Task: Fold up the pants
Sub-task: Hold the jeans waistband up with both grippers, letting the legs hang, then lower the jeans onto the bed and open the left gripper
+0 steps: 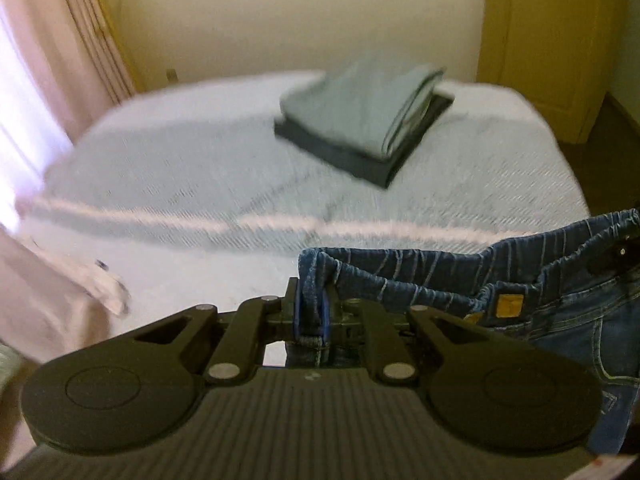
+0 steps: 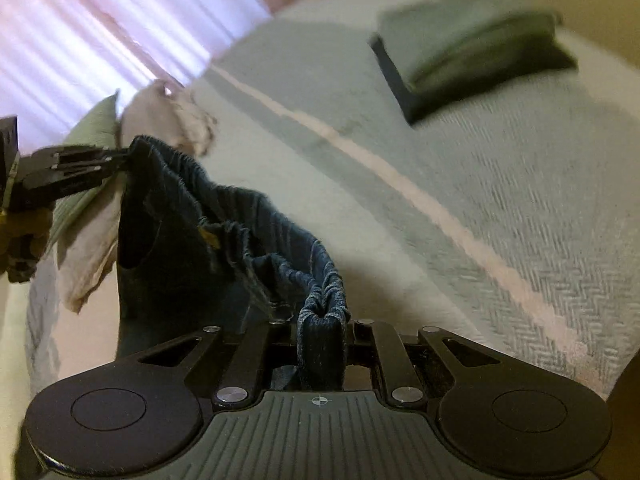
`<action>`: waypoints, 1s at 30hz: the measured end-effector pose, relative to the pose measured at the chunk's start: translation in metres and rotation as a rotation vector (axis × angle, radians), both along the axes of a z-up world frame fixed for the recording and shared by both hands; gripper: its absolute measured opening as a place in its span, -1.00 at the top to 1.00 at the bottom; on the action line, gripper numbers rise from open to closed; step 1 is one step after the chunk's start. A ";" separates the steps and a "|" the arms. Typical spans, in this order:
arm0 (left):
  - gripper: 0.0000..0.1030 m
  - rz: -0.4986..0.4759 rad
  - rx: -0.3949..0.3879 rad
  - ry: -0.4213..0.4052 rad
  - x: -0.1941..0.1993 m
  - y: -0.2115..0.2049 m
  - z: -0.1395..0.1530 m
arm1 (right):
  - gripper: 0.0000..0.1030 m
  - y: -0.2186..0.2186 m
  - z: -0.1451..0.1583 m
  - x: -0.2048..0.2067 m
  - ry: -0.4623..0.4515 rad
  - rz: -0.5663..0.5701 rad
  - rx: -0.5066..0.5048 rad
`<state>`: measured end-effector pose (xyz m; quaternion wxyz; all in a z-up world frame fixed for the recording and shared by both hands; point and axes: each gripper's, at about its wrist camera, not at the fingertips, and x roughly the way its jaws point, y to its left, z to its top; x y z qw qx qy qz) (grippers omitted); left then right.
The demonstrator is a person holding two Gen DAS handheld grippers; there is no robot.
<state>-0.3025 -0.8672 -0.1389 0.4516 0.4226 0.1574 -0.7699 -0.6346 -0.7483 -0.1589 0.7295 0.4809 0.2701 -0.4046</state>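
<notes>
Blue denim pants (image 1: 560, 304) with an elastic waistband hang in the air above the bed, held by the waistband at both ends. My left gripper (image 1: 312, 312) is shut on one end of the waistband. In the right wrist view my right gripper (image 2: 322, 332) is shut on the other end of the pants (image 2: 168, 240), and the left gripper (image 2: 120, 160) shows at the far left, clamped on the waistband. The right gripper (image 1: 612, 258) appears at the right edge of the left wrist view. The legs drop down out of sight.
A pale blue bedspread (image 1: 200, 168) with a pink stripe (image 1: 280, 222) covers the bed. A stack of folded clothes (image 1: 360, 120), grey-green on dark, lies at the far side, also in the right wrist view as the stack (image 2: 472, 48). Pillows (image 2: 92, 208) lie at the left; a curtain (image 1: 36, 80) hangs beyond.
</notes>
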 end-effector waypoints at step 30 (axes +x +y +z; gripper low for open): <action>0.37 0.655 0.127 0.045 0.264 0.186 -0.029 | -0.11 -0.070 0.000 0.076 0.682 0.057 -0.358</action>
